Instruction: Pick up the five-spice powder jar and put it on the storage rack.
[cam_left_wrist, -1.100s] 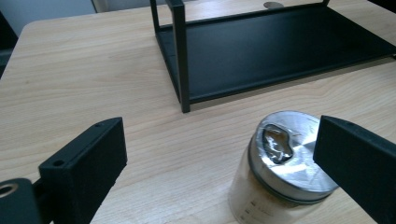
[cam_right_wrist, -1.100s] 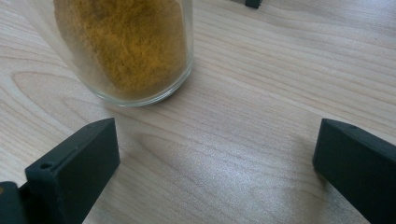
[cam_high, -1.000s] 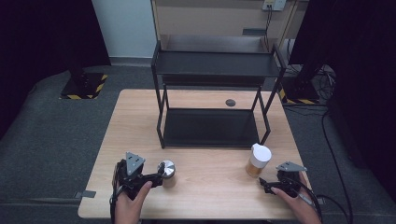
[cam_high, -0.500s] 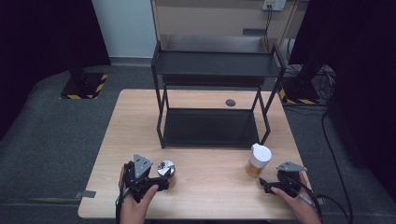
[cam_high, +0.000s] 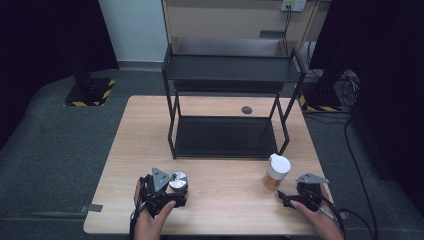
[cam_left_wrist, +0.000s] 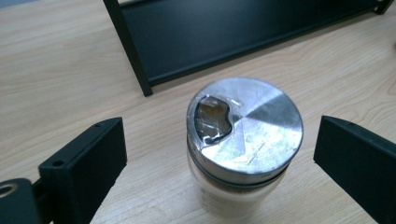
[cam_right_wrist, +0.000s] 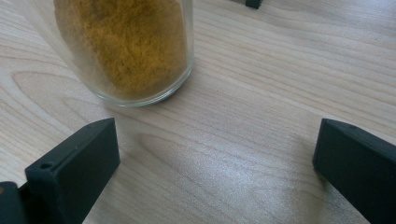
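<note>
Left tool (cam_high: 172, 196) has slid right, jaws now spread either side of the steel-lidded glass shaker jar (cam_left_wrist: 243, 144), not yet gripping. Right tool (cam_high: 287, 197) unmoved, released, just short of the white-capped glass jar of orange-brown powder (cam_high: 276, 172). Left pickup looks imminent.

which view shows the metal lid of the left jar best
The left gripper view: the metal lid sits close up between the open jaws, its dark pour opening plain to see. The high view shows the lid only as a small silver disc beside the left gripper.
</note>
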